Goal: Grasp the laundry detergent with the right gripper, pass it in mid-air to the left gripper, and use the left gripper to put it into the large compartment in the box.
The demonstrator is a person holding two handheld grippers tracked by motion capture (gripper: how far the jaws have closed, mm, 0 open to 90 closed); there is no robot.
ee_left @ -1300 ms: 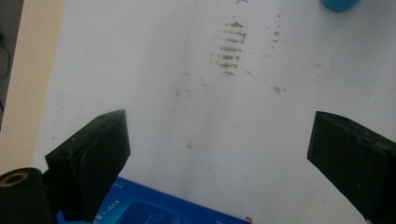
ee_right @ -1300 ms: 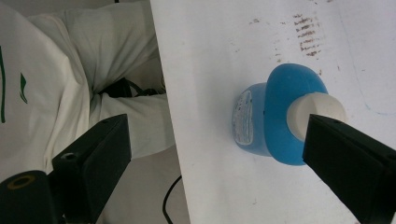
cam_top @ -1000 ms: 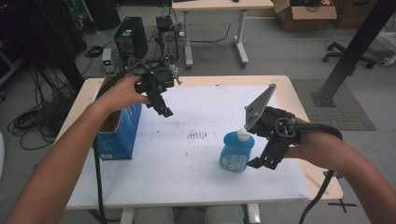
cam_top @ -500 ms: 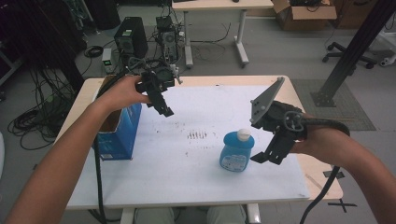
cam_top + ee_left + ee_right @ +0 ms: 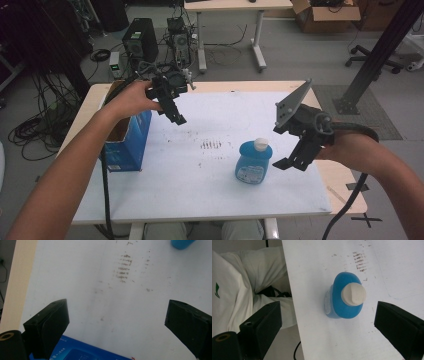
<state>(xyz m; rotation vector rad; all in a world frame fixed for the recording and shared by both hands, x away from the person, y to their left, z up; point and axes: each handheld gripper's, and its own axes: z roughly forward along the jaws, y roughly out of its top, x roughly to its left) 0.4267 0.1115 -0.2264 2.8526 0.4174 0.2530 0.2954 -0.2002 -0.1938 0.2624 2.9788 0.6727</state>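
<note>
White tabletop spreads under both my tools, stained with brown smudges near its middle. At its left edge stands an open blue box, and my left gripper hovers beside it with jaws spread wide, holding nothing. My right gripper hangs just to the right of the blue bottle, jaws also wide apart and empty. That bottle stands upright toward the near right, white cap on top. Closing off-centre on its rounded body could, I judge, tip it or squirt it out sideways toward the near edge, which is not far. Between bottle and box the surface lies open, giving room to carry.
</note>
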